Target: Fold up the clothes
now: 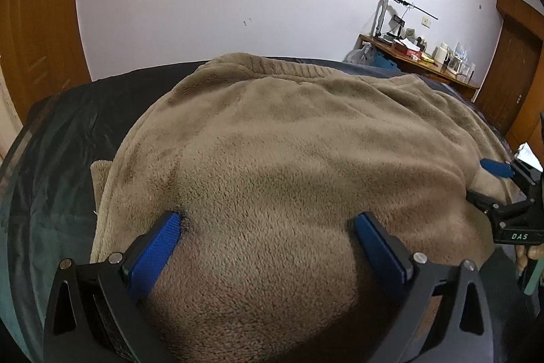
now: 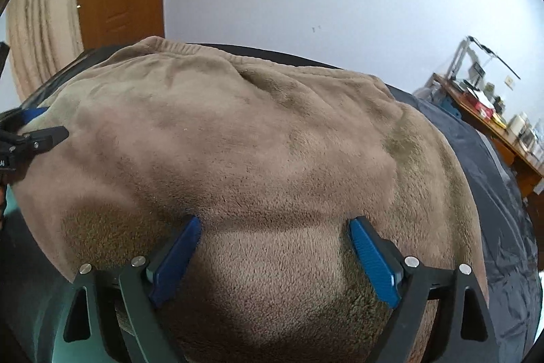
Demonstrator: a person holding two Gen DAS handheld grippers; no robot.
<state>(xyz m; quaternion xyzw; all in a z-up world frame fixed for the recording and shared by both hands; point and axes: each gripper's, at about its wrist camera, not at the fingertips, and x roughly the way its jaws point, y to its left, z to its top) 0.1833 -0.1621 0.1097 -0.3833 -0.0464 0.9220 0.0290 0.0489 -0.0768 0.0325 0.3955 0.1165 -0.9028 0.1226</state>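
Note:
A tan fleece garment [image 1: 289, 142] lies spread over a dark bed cover, its ribbed band at the far edge; it also fills the right wrist view [image 2: 238, 142]. My left gripper [image 1: 268, 220] is open, its blue pads pressed down on the near part of the fleece, nothing between them but flat fabric. My right gripper [image 2: 275, 223] is open in the same way over the near hem. The right gripper also shows at the right edge of the left wrist view [image 1: 489, 182]. The left gripper shows at the left edge of the right wrist view [image 2: 44, 125].
The dark bed cover [image 1: 68, 142] shows left of the garment and to its right [image 2: 503, 210]. A wooden desk [image 1: 425, 63] with clutter and a lamp stands against the white wall at the back right. Wooden doors flank the wall.

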